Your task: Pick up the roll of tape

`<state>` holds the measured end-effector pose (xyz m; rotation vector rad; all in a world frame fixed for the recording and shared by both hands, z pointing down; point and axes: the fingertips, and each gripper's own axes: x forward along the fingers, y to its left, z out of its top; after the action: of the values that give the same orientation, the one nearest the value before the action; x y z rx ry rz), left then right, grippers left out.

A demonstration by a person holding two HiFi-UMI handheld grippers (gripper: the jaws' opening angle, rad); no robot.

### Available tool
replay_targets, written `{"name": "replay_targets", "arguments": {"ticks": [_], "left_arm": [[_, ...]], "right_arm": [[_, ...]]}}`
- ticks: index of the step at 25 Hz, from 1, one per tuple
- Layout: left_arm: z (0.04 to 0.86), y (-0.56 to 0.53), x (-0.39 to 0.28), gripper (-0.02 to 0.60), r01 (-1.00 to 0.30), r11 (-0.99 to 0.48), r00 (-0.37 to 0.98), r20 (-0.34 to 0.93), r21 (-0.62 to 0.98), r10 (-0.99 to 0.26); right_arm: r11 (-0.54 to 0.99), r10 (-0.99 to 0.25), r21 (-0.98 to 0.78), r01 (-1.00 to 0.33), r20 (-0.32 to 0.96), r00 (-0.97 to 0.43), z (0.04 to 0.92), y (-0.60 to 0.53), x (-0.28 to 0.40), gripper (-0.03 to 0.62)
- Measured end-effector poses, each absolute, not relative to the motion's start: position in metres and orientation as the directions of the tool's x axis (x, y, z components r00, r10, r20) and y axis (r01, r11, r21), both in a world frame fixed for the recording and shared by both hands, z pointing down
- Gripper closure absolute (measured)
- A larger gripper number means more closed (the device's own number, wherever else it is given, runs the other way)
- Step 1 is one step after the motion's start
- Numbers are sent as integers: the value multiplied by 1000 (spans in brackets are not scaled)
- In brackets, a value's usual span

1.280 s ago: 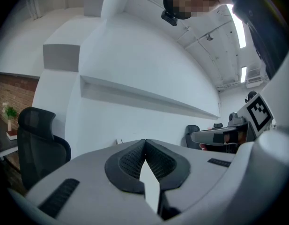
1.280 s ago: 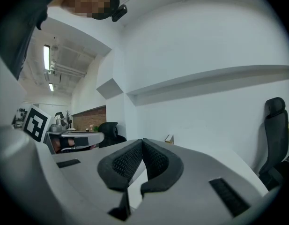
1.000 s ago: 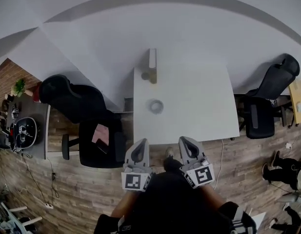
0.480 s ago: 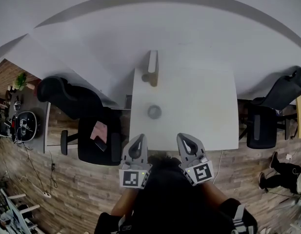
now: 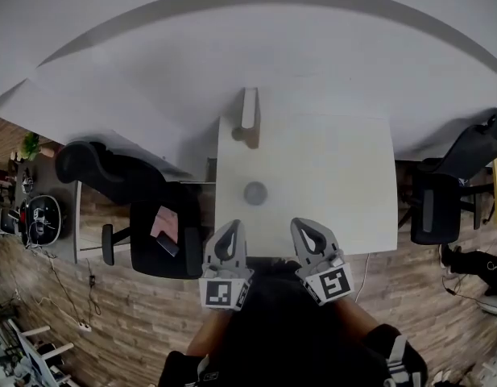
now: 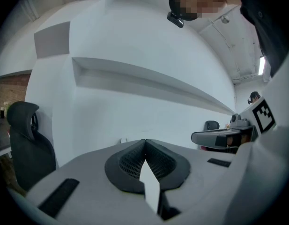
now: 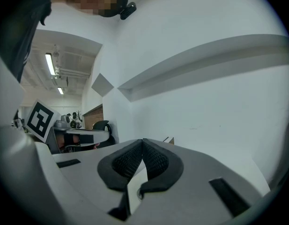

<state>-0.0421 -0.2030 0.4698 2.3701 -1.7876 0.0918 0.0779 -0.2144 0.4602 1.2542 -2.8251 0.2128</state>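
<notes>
A small grey roll of tape (image 5: 255,193) lies on the white table (image 5: 329,176), left of its middle. My left gripper (image 5: 230,229) hangs over the table's near edge, below and slightly left of the roll, jaws shut and empty. My right gripper (image 5: 306,226) is beside it to the right, also shut with nothing held. In the left gripper view the black pads (image 6: 145,159) meet at the tips; in the right gripper view the pads (image 7: 142,161) meet too. Neither gripper view shows the roll.
A white upright object (image 5: 249,108) stands at the table's far left edge. Black office chairs stand left (image 5: 159,232) and right (image 5: 437,208) of the table. A side table with gear (image 5: 39,216) is at far left. The floor is wood planks.
Both grippers and the camera have advanced toward the table; their tips now overlap its near edge. The roll sits closer to them in the picture. Jaws stay shut.
</notes>
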Motion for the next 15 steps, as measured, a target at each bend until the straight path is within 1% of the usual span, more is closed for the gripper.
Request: {"name": "replay_targets", "arguments": {"ticks": [3,10,15], "left_arm": [[486,-220,-46,560,-955,-279,294,194,101,-936],[525,-262,-53,560,-940,-320,340,262,118,-903],[566,-288,-58,560,-932,-321,362,352,171,-863]], "right_arm": [[655,-737,-106,-748,126,-664,469,-227,73,581],[631,-754,-105,-768,151,-640,478,-264,59,580],[619,-756,-109,-778,185,-627,489,-283,54,581]]}}
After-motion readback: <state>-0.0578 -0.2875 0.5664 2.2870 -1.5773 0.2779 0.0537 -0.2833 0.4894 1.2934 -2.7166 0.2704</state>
